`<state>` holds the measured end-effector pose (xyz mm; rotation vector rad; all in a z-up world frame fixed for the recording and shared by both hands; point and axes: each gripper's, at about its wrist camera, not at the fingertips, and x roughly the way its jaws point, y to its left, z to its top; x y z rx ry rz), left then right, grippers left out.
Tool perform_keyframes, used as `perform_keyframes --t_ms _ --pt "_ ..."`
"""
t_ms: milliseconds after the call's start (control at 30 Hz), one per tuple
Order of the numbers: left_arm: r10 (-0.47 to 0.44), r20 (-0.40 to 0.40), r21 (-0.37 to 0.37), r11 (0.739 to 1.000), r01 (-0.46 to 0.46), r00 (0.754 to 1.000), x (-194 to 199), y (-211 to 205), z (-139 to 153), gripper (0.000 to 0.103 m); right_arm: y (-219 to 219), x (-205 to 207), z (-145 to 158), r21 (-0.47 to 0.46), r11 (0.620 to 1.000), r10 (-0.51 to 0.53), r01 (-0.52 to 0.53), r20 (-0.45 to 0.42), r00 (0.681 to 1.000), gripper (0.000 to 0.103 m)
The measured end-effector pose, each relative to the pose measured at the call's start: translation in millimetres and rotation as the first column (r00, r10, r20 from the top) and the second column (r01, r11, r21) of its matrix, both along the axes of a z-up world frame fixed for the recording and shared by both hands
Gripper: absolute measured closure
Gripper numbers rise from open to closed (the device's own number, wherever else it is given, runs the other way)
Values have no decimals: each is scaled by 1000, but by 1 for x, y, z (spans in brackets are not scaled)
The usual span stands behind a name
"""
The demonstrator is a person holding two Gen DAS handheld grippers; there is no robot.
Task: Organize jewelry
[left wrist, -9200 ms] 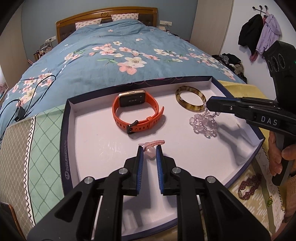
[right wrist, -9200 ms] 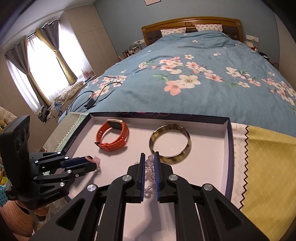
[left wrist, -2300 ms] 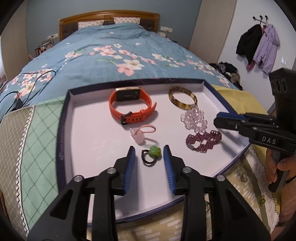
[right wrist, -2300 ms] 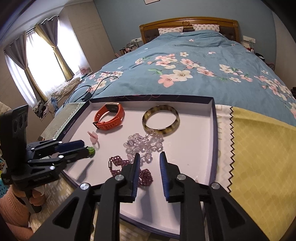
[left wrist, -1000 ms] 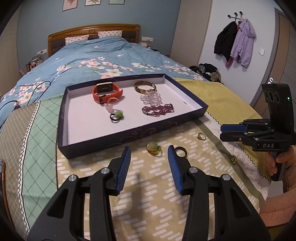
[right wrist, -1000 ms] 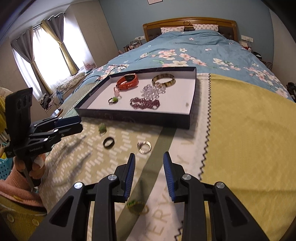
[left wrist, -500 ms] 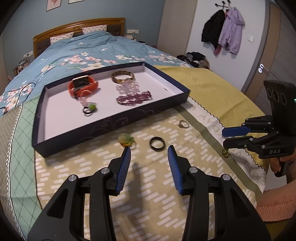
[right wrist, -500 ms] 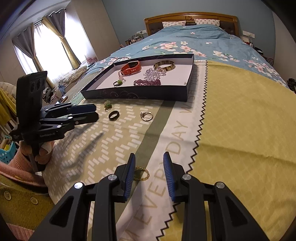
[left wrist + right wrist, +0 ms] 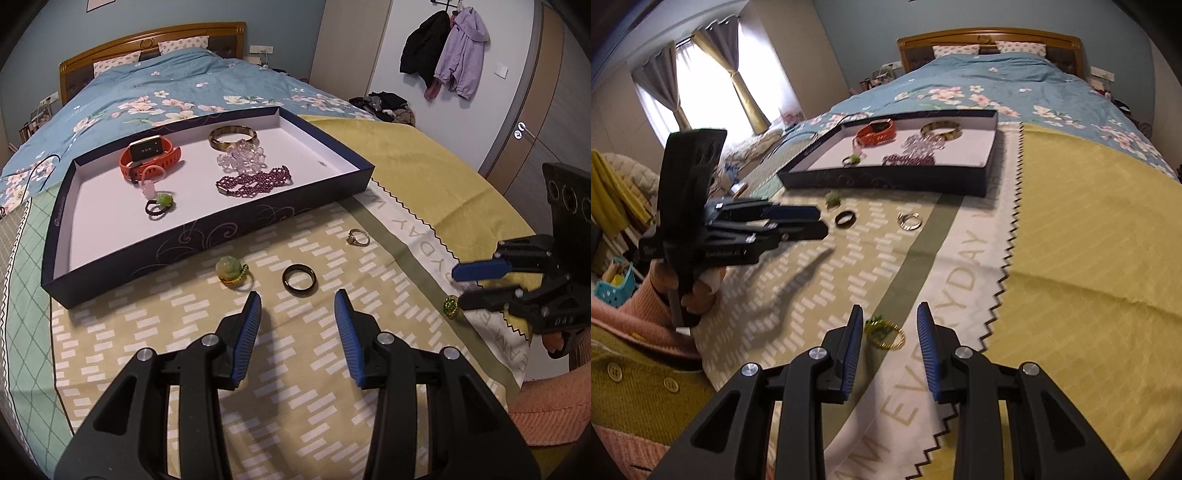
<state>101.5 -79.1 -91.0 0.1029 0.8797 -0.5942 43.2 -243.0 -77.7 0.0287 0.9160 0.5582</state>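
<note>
Now, left hand-held gripper open near black ring; right hand-held gripper open around green-stoned ring

Orange watch; purple bracelet; navy tray; blue floral quilt.

Bed with a blue floral duvet, foot end covered by a patchwork blanket in green, beige and yellow. Sitting on the blanket: a dark navy tray with a white inside. Loose on the beige dashed patch just in front of it: a green bead ring, a black ring, a small gold ring. Further right, on the white lettered strip, a green-stoned gold ring.
</note>
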Motion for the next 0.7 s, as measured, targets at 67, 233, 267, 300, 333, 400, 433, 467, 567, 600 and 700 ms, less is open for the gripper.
perform_keyframes --t_ms 67,233,267,300,333,400,433,467,567,600,700 --pt "0 -8 5 1000 0 1000 3 -3 -1 63 4 -2 -2 -22 1000 4 -4 1 1000 74" --pt "5 -15 16 1000 -5 1000 12 -9 -3 63 4 -4 -4 -22 1000 11 -11 6 1000 85" --pt "6 -14 23 1000 -6 1000 14 -11 -3 63 5 -5 -5 -28 1000 11 -11 7 1000 86" --pt "6 -14 28 1000 -6 1000 15 -13 -4 64 5 -5 -6 -33 999 12 -11 7 1000 87" --pt "5 -12 31 1000 -4 1000 17 -14 -4 64 5 -5 -6 -37 999 11 -10 10 1000 90" --pt "4 -13 33 999 -3 1000 19 -16 -4 64 4 -5 -6 -34 999 7 -6 11 1000 91" --pt "3 -13 34 999 -3 1000 19 -17 -4 64 4 -4 -7 -33 999 5 -5 12 1000 92" --pt "3 -11 37 999 -2 1000 19 -17 -4 64 4 -4 -6 -32 999 5 -4 13 1000 92" --pt "9 -9 41 999 -8 1000 18 -18 -4 67 3 -2 -6 -30 1000 -4 4 17 1000 93" --pt "11 -9 41 999 -11 1000 19 -17 -4 68 3 -1 -6 -29 1000 -7 8 18 1000 93" --pt "17 -7 47 999 -16 1000 20 -18 -4 72 2 3 -6 -22 1000 -16 16 18 1000 103"
